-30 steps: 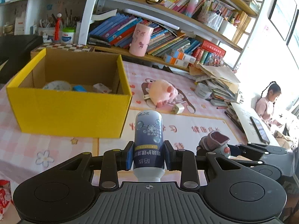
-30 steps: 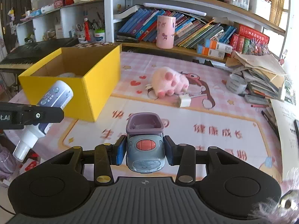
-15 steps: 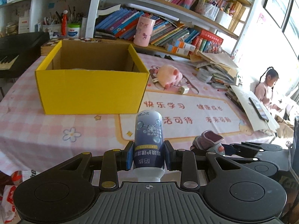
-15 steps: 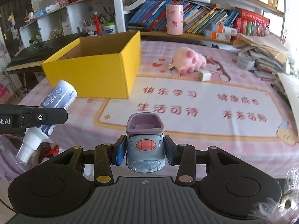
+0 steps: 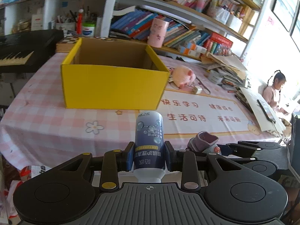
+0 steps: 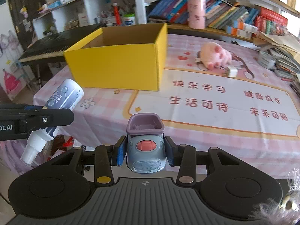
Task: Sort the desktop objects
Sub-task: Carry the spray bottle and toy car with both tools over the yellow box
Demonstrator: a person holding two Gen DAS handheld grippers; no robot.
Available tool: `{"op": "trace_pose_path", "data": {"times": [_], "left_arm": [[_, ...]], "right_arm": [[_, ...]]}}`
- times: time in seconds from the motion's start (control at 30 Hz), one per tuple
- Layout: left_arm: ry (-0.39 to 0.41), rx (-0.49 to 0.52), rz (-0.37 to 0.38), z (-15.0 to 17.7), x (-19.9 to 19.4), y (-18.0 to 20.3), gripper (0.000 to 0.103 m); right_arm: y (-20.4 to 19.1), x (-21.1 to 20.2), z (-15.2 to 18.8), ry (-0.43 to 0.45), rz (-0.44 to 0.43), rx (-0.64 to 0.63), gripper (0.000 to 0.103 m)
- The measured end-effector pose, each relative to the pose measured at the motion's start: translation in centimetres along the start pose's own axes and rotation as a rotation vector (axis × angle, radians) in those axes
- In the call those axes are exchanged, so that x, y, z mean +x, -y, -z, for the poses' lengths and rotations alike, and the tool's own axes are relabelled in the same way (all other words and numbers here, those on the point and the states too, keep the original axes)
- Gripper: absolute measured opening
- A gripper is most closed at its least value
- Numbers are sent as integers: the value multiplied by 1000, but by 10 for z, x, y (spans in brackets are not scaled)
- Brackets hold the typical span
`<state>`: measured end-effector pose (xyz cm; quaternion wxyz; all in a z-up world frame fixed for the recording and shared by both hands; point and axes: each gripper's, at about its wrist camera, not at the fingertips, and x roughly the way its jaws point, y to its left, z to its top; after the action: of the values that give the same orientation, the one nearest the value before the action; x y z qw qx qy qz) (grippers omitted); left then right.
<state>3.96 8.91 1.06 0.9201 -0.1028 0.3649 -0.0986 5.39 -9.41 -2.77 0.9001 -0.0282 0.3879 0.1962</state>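
The yellow cardboard box [image 5: 114,88] stands well apart on the surface [image 5: 46,123]. The left hand-held gripper [image 5: 149,156] clamps a spray bottle [image 5: 149,136], the right hand-held gripper [image 6: 144,151] a toy car [image 6: 145,150]; released here, off the edge, both could fall.

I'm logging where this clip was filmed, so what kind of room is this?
Most likely a home study or child's room: crowded bookshelves, a keyboard piano, and a table under a pink cartoon cloth with a plush pig on it.
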Motion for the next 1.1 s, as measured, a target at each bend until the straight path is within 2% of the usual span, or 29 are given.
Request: {"op": "trace_pose_path", "data": {"times": [0.3, 0.57, 0.77, 1.1], "left_arm": [[21, -81, -54, -1, -8, -21, 31], [36, -106, -75, -8, -3, -29, 31], [111, -131, -86, -37, -2, -36, 31], [241, -126, -88, -102, 16, -42, 31]], "right_arm": [[-22, 13, -12, -29, -56, -80, 39], [-32, 23, -25, -47, -103, -151, 39], [-29, 27, -50, -7, -146, -140, 39], [-10, 36, -128, 137, -187, -136, 39]]}}
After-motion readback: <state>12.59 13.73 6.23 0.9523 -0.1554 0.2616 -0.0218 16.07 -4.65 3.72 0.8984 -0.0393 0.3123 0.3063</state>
